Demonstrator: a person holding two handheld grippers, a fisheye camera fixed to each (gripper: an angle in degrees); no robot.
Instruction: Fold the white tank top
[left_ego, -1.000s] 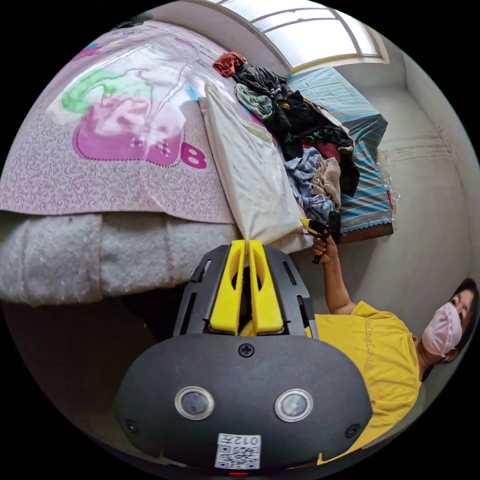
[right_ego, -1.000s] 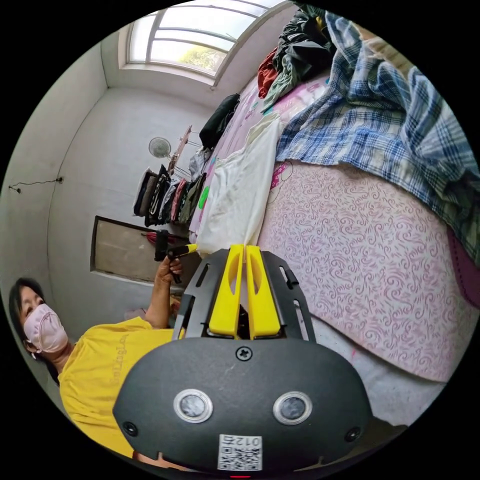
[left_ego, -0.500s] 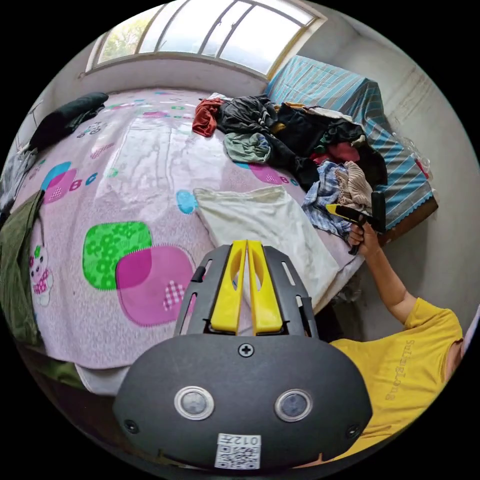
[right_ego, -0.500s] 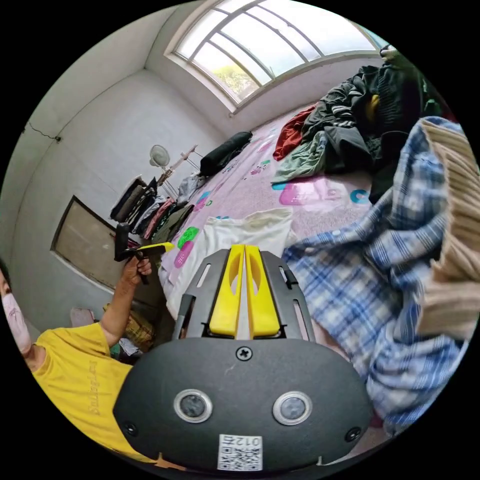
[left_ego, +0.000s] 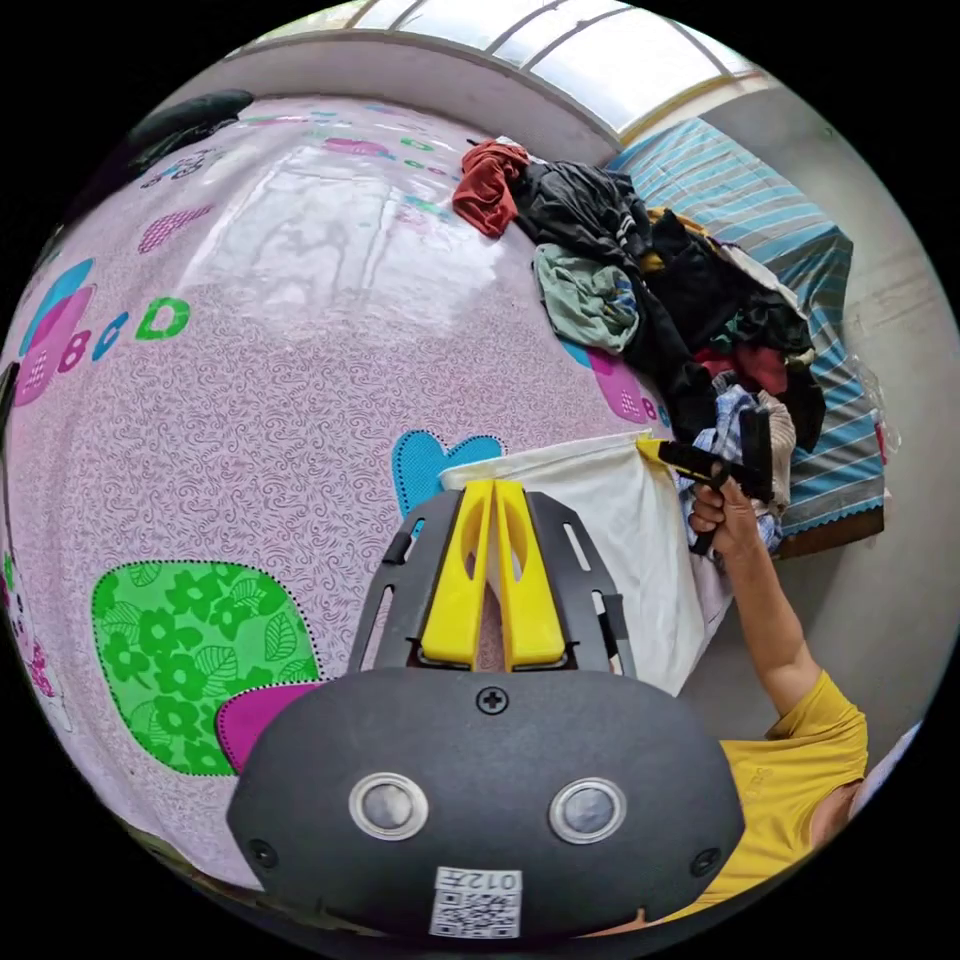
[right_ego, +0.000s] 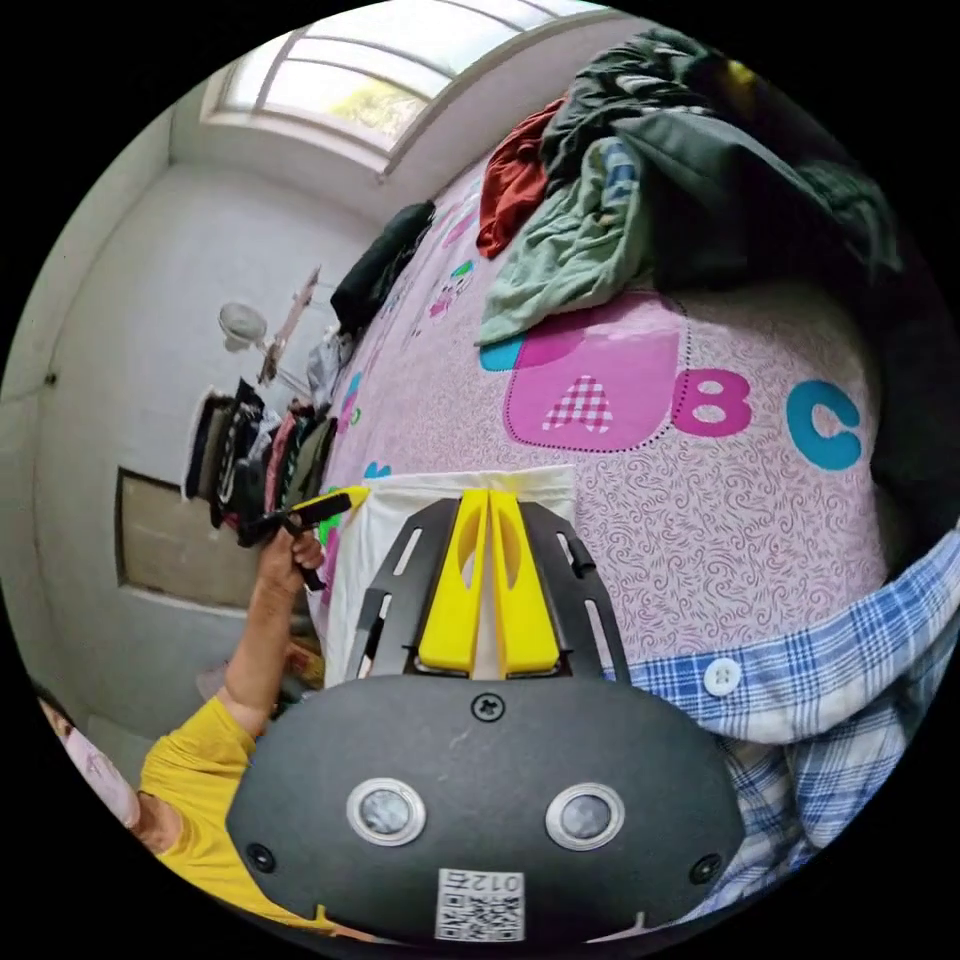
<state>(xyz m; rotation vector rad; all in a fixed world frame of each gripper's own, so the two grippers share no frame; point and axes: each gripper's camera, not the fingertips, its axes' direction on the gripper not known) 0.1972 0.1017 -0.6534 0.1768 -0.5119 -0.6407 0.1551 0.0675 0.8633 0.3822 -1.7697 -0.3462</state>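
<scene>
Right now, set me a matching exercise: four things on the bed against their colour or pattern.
Things:
1. tank top
2. shirt
3. crumpled top
4. sheet

Colours:
A. blue checks
B. pink with letters
C. white
D. rust red

Pairs: 1-C, 2-A, 3-D, 4-B

Left hand-held gripper (left_ego: 493, 487) jaws together on white tank top (left_ego: 620, 540) edge, over pink bedsheet (left_ego: 250, 380).
</scene>
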